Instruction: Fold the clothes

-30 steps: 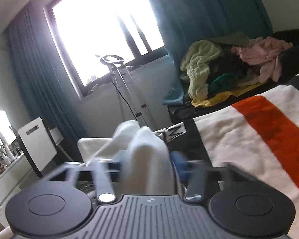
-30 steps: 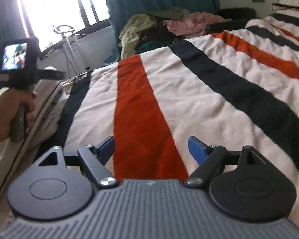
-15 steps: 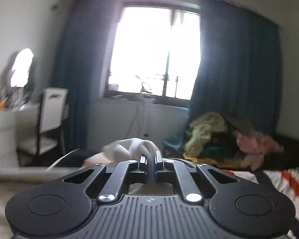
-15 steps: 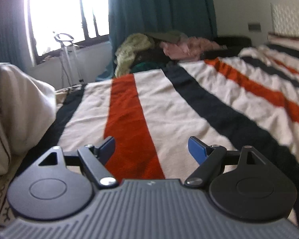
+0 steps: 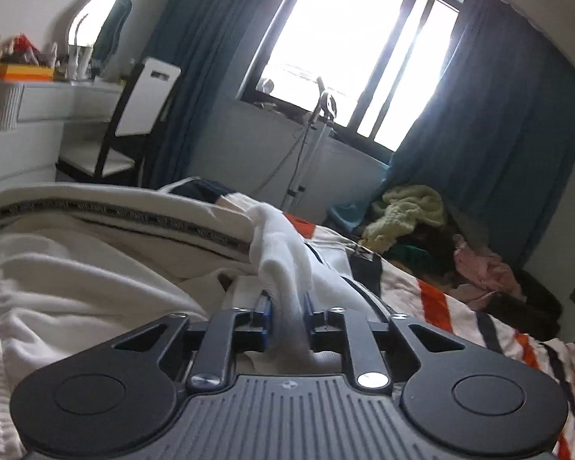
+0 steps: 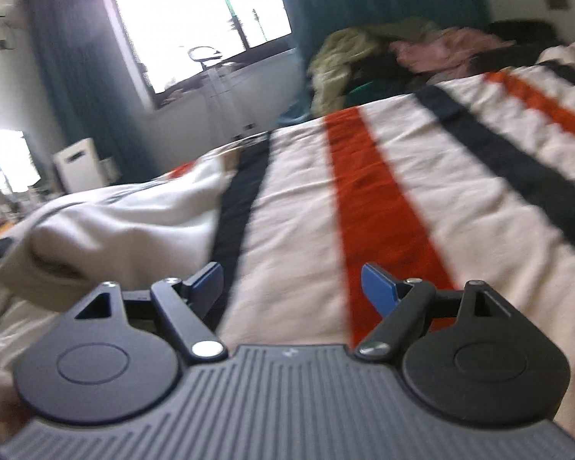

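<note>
The left gripper (image 5: 287, 318) pinches a fold of the white garment (image 5: 96, 268), which lies bunched on the striped bedspread (image 6: 295, 230). The right gripper (image 6: 292, 287) hovers wide open, empty. Judging so, the garment wants a second grip and spreading flat.

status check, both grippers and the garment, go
Left gripper shut on white garment. Right gripper open, empty, above striped blanket. Garment bunched, unfolded. Nothing in the way.
</note>
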`<state>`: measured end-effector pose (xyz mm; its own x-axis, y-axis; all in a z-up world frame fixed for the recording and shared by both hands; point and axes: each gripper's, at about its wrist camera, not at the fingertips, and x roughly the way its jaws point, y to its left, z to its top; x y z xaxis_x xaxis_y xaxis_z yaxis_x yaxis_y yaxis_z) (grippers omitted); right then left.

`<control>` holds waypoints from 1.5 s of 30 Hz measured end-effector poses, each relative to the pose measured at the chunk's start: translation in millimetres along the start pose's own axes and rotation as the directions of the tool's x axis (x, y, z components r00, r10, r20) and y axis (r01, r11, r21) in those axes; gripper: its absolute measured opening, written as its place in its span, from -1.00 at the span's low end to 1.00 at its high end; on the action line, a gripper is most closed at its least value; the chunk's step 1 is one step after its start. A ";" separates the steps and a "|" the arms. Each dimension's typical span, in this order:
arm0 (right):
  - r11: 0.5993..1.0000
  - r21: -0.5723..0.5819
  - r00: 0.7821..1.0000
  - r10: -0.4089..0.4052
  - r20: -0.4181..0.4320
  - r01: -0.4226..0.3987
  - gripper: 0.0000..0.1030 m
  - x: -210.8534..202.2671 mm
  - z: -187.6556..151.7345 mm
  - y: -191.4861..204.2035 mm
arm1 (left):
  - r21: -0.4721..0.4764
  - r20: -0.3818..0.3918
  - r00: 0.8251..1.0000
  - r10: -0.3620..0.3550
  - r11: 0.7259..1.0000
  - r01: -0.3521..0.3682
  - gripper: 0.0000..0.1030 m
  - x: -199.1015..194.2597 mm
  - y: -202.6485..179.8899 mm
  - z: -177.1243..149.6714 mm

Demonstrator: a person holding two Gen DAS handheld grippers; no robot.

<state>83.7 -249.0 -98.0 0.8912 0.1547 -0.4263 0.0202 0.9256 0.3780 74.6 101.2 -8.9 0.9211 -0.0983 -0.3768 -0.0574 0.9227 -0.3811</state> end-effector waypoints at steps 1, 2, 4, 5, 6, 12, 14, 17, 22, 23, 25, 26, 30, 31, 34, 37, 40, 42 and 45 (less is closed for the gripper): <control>1.000 -0.008 1.000 0.028 -0.016 -0.028 0.58 5.0 1.3 4.6 | -0.014 -0.014 1.000 -0.005 1.000 0.005 -0.03 1.2 1.8 -0.3; 0.998 -0.005 0.998 0.056 -0.038 -0.057 0.57 13.4 4.2 8.2 | -0.025 -0.019 1.000 -0.005 1.000 0.004 0.16 1.4 4.0 -0.7; 0.995 0.016 0.992 0.102 -0.078 -0.101 0.57 34.0 13.2 13.6 | -0.043 -0.026 1.000 0.001 0.999 -0.002 0.32 2.4 8.6 -1.7; 0.992 0.033 0.988 0.121 -0.096 -0.118 0.57 45.7 19.0 15.7 | -0.048 -0.031 1.000 0.005 0.999 -0.007 0.40 4.2 11.2 -3.0; 0.990 0.047 0.984 0.138 -0.113 -0.133 0.57 58.2 25.3 18.2 | -0.052 -0.037 0.999 0.010 0.999 -0.012 0.41 6.0 14.1 -4.6; 0.981 0.053 0.967 0.194 -0.166 -0.188 0.47 175.1 91.7 48.7 | -0.047 -0.064 0.998 0.006 0.999 -0.009 0.52 49.0 19.2 -13.7; 0.980 0.036 0.966 0.200 -0.163 -0.197 0.47 218.2 112.4 61.3 | -0.072 -0.074 0.997 0.011 0.997 -0.016 0.52 67.8 25.3 -16.1; 0.977 0.044 0.958 0.214 -0.191 -0.209 0.46 278.7 132.1 76.0 | -0.054 -0.054 0.999 0.001 0.999 -0.004 0.59 85.6 29.3 -24.9; 0.982 -0.057 0.956 0.162 -0.243 -0.181 0.43 362.1 133.2 97.4 | -0.036 -0.010 0.999 -0.045 0.998 0.045 0.70 103.7 33.4 -39.4; 0.983 -0.053 0.957 0.155 -0.246 -0.173 0.43 373.4 131.7 96.5 | -0.037 -0.001 0.998 -0.059 0.998 0.059 0.70 106.4 34.0 -41.2; 0.985 -0.037 0.956 0.152 -0.250 -0.166 0.35 392.5 127.9 94.4 | -0.046 0.017 0.997 -0.076 0.996 0.077 0.70 110.2 35.6 -45.1; 0.986 -0.029 0.956 0.152 -0.252 -0.164 0.08 400.2 125.7 93.3 | -0.057 0.026 0.996 -0.089 0.994 0.091 0.69 111.5 36.8 -47.0; 0.983 -0.082 0.964 0.143 -0.226 -0.165 -0.85 394.9 122.4 95.8 | -0.091 0.047 0.992 -0.120 0.988 0.124 0.69 114.9 39.7 -54.3; 0.980 -0.095 0.968 0.156 -0.199 -0.178 -0.86 385.4 125.5 96.7 | -0.090 0.046 0.991 -0.123 0.988 0.127 0.68 115.1 39.0 -56.2; 0.978 -0.108 0.980 0.164 -0.116 -0.177 -0.88 340.0 143.1 87.6 | -0.089 0.033 0.990 -0.135 0.986 0.138 0.64 115.9 36.0 -57.3; 0.981 -0.111 0.987 0.159 -0.031 -0.162 -0.89 287.9 164.0 73.8 | -0.083 0.035 0.991 -0.128 0.988 0.131 0.57 112.4 32.3 -55.0; 0.986 -0.104 0.989 0.136 0.052 -0.131 -0.89 233.9 185.4 53.9 | -0.059 0.050 0.990 -0.128 0.990 0.131 0.55 105.6 25.6 -55.1; 0.993 -0.086 0.991 0.092 0.094 -0.084 -0.89 195.8 196.0 31.2 | -0.038 0.049 0.991 -0.123 0.991 0.125 0.55 103.9 18.4 -56.4; 0.999 -0.039 0.988 0.008 0.156 -0.002 -0.89 134.7 207.8 -8.7 | 0.029 0.063 0.991 -0.120 0.993 0.118 0.55 99.5 1.4 -60.5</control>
<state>297.7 -307.9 12.0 0.9513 0.1059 -0.2896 0.0010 0.9381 0.3465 142.9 70.2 -98.0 0.9437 -0.1846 -0.2746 0.0629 0.9149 -0.3987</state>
